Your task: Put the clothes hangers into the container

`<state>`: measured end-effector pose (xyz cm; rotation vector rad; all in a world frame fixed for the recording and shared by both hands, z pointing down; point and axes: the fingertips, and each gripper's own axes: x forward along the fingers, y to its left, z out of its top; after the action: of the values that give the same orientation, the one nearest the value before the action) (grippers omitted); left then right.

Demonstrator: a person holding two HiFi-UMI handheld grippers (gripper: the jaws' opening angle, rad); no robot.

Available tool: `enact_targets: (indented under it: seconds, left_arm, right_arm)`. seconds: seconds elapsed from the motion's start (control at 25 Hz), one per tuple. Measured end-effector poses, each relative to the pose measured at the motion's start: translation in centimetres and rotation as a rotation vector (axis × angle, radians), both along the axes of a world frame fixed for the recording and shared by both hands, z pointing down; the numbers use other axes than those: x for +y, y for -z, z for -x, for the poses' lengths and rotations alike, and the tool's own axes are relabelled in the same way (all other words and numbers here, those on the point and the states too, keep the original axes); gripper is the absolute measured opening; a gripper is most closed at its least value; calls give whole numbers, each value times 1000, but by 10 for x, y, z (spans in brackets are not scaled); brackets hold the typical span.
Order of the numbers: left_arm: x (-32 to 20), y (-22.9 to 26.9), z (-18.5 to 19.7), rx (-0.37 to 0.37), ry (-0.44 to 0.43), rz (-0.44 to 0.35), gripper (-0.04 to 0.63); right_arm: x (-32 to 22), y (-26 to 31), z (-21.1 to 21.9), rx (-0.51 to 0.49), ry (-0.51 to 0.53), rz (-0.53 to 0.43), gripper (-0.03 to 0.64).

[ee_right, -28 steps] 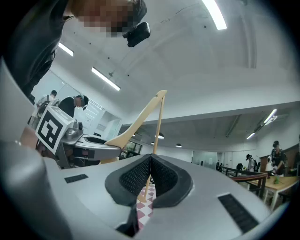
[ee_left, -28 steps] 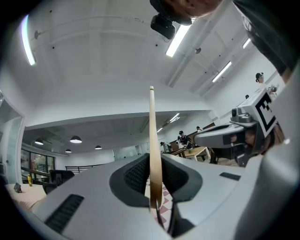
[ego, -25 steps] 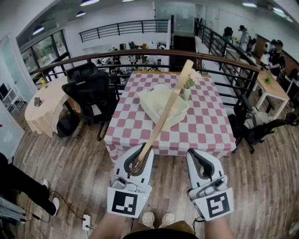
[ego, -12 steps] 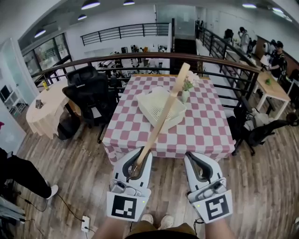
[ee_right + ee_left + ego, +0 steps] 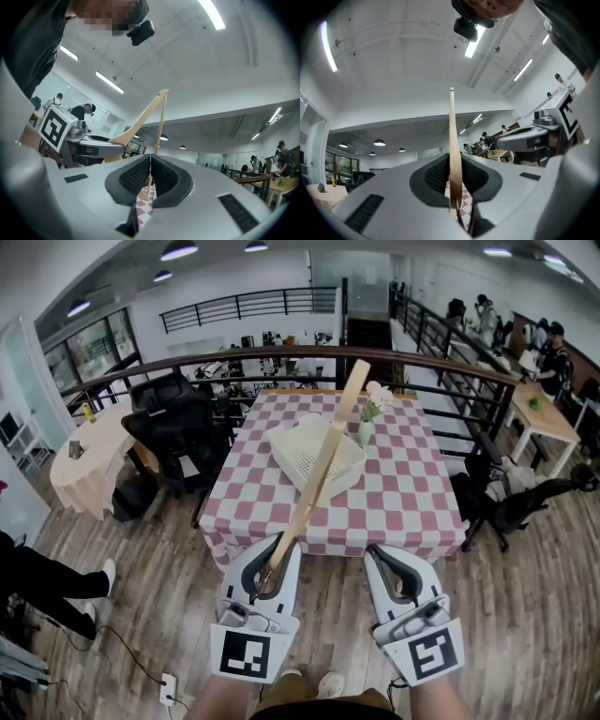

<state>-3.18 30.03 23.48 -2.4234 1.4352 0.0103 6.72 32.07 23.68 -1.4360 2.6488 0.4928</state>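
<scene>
My left gripper is shut on the lower end of a wooden clothes hanger, which slants up and away over the table. In the left gripper view the hanger stands edge-on, pinched between the dark pads. A white perforated container sits on the pink-and-white checkered table ahead, some way beyond both grippers. My right gripper hangs beside the left one over the wooden floor. In the right gripper view its pads meet with nothing between them, and the hanger shows off to the left.
A small vase of flowers stands right of the container. Black office chairs crowd the table's left side, and a dark railing curves behind it. A person's legs and a floor cable are at the lower left.
Both grippers and the hanger have edged slightly left and toward the table. The grip has not changed. The legs at the lower left have shifted.
</scene>
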Motion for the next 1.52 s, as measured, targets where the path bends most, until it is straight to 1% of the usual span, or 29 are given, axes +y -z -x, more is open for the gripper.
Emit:
enact_targets:
  seconds: [0.24, 0.68, 0.8, 0.88, 1.16, 1.52]
  left_arm:
    - [4, 1, -4, 12, 5, 1, 58]
    - [7, 2, -10, 11, 16, 4, 58]
    - [5, -2, -10, -2, 13, 0, 58]
    - [1, -3, -10, -8, 16, 1, 58]
    - [-18, -6, -10, 11, 25, 3, 58]
    - [-54, -16, -7, 13, 27, 13, 58]
  right_arm:
    - [6, -1, -3, 0, 6, -1, 34]
    - [10, -5, -10, -11, 19, 12, 34]
    - [8, -11, -11, -8, 24, 18, 34]
    - [5, -10, -12, -5, 25, 9, 34]
    - [-9, -13, -13, 13, 30, 3, 34]
    - [-49, -21, -10, -3, 27, 12, 34]
